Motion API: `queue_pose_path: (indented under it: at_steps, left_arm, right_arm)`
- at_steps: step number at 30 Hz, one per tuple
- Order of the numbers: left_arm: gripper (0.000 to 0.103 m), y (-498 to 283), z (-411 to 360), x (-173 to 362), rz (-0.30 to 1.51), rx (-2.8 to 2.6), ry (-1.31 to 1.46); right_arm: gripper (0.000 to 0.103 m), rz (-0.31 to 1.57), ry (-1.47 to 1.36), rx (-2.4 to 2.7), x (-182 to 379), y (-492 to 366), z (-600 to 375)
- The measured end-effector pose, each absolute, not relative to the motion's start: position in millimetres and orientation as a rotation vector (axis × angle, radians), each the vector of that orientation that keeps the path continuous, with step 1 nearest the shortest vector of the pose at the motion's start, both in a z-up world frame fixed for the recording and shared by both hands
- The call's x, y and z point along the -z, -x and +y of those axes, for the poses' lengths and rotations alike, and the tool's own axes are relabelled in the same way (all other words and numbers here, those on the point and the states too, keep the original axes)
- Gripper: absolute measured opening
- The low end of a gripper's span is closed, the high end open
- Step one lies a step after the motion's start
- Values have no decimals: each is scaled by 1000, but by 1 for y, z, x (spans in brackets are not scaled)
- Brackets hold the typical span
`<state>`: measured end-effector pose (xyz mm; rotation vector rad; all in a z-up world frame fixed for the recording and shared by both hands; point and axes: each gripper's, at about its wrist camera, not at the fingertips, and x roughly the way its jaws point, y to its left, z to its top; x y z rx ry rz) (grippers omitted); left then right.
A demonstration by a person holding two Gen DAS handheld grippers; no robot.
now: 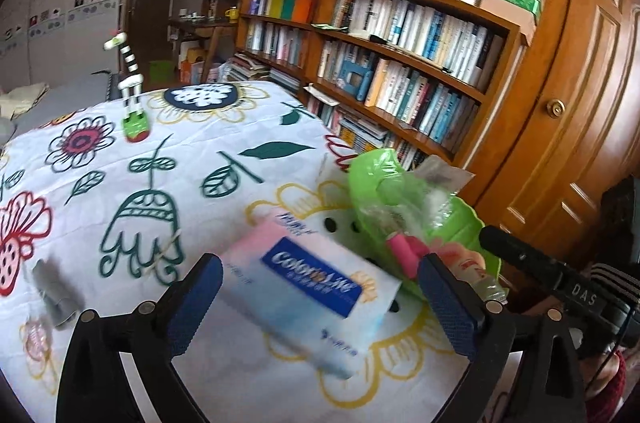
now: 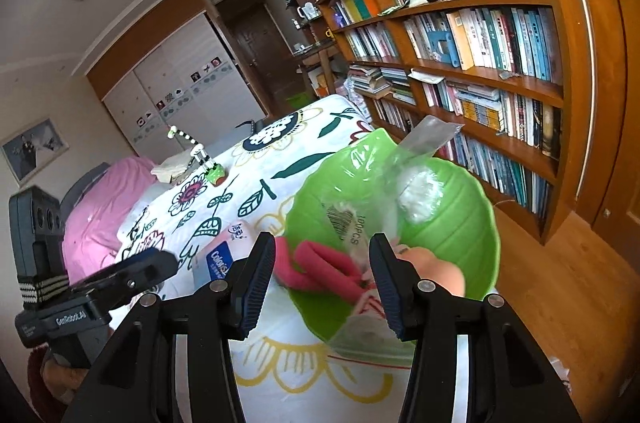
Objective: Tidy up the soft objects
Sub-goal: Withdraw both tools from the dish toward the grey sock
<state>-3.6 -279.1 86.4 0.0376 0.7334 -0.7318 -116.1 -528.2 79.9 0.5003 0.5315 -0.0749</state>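
A soft tissue pack [image 1: 308, 287] with a blue label lies on the flowered bedspread [image 1: 120, 183]. My left gripper [image 1: 320, 307] is open, its fingers either side of the pack, not touching it. A green bowl [image 2: 452, 223] beside the pack holds a pink foam roller [image 2: 324, 267], a clear bag of cotton [image 2: 412, 191] and other soft items. My right gripper [image 2: 322, 287] is open just above the bowl's near rim, over the pink roller. The bowl also shows in the left wrist view [image 1: 452, 223], and the pack in the right wrist view [image 2: 218, 261].
A striped toy giraffe [image 1: 130, 91] stands on the bed's far side. A grey roll [image 1: 54, 293] lies at the left. A wooden bookcase [image 2: 480, 43] runs along the right, close to the bed. A pink pillow [image 2: 100, 211] lies at the head of the bed.
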Motion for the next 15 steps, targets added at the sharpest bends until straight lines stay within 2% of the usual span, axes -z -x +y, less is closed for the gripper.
queue_pose_path:
  at_steps: [10, 15]
  left_arm:
    - [101, -4, -225, -78, 755, 620, 18]
    - [101, -9, -194, -70, 776, 557, 60]
  right_arm:
    - [51, 528, -461, 53, -88, 96, -501]
    - [55, 523, -420, 21, -95, 85, -479]
